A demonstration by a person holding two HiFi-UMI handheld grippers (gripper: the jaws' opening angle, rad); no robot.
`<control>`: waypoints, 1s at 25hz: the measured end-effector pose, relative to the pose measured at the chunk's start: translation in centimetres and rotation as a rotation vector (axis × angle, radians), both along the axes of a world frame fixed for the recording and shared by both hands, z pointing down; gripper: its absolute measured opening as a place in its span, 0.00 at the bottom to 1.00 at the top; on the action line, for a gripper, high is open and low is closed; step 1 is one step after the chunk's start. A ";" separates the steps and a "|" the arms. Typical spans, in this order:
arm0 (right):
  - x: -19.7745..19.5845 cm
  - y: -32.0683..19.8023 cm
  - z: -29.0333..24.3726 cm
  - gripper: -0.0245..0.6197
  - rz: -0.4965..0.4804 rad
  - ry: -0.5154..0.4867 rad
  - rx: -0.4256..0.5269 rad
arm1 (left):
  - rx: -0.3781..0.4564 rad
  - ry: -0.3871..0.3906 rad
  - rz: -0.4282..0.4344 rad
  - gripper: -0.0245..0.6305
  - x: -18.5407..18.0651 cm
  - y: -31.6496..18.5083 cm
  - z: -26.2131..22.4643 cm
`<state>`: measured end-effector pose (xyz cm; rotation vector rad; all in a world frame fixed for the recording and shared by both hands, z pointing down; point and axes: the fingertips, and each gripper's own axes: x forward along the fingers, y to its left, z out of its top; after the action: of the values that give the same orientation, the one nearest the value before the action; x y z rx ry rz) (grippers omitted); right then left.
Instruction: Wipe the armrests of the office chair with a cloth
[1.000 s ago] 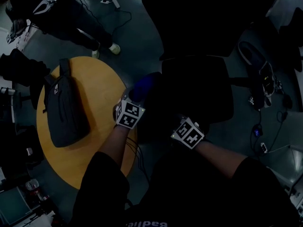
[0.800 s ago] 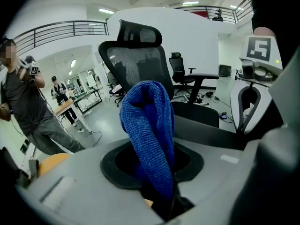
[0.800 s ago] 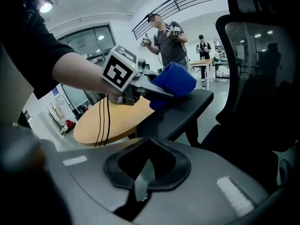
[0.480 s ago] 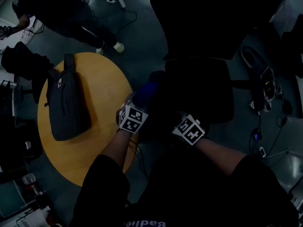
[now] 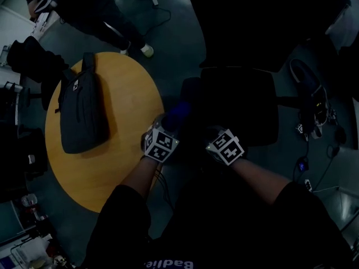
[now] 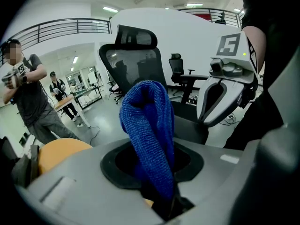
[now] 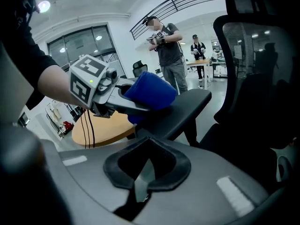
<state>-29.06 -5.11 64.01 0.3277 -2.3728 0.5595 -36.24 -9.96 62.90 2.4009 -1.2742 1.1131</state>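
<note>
1. Cloth (image 5: pixel 177 114) is resting on the near end of the armrest (image 7: pixel 190 108) on your left side. Your left gripper (image 5: pixel 167 126) is clamping it by a bunched fold, and the rest of the blue fabric is standing out beyond the jaws
2. Your head is swinging more than your hands. Over the last second the table (image 5: pixel 123 111) and the bag (image 5: pixel 81 116) lying on it are drifting across the head view, while both grippers are keeping almost the same place against the chair (image 5: pixel 241 105). The cloth is creeping only slightly along the pad
3. For the task, that is reading as a wipe barely under way. Most of this armrest is lying ahead of the cloth, toward the backrest, and you are probably still needing a long stroke along it
4. Your right gripper (image 5: pixel 216 136) is hovering near the front edge of the seat, with its jaws together and nothing between them
5. Counting what is showing: one cloth, one table, one bag, two grippers, and one chair being worked on. Only one armrest is showing clearly; the far-side one is appearing as no more than a dark bar in the head view, so I cannot confirm it. Two people (image 6: pixel 33 97) are standing in the background of the left gripper view, well apart from you
</note>
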 end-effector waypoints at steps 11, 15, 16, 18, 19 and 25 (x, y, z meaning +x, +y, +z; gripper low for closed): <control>0.4 0.0 0.4 0.05 0.015 0.003 -0.004 | -0.017 0.010 -0.014 0.24 1.6 4.2 0.0; 0.6 0.2 0.3 0.05 0.017 0.005 -0.009 | -0.029 0.014 -0.015 0.24 2.3 5.8 0.0; 0.7 0.2 0.4 0.05 0.017 0.002 -0.011 | -0.031 0.015 -0.015 0.24 2.5 6.1 0.0; 0.6 0.1 0.3 0.05 0.016 -0.006 -0.011 | -0.036 0.020 -0.017 0.24 2.7 6.5 -0.1; 0.5 0.1 0.2 0.05 0.016 -0.012 -0.009 | -0.037 0.022 -0.019 0.24 2.8 6.7 -0.1; 0.2 0.2 0.0 0.05 0.020 -0.029 -0.015 | -0.052 0.044 -0.024 0.24 3.1 7.9 -0.2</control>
<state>-28.85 -4.87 64.03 0.3393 -2.3947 0.5956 -33.12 -2.03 62.67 2.3530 -1.2420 1.0673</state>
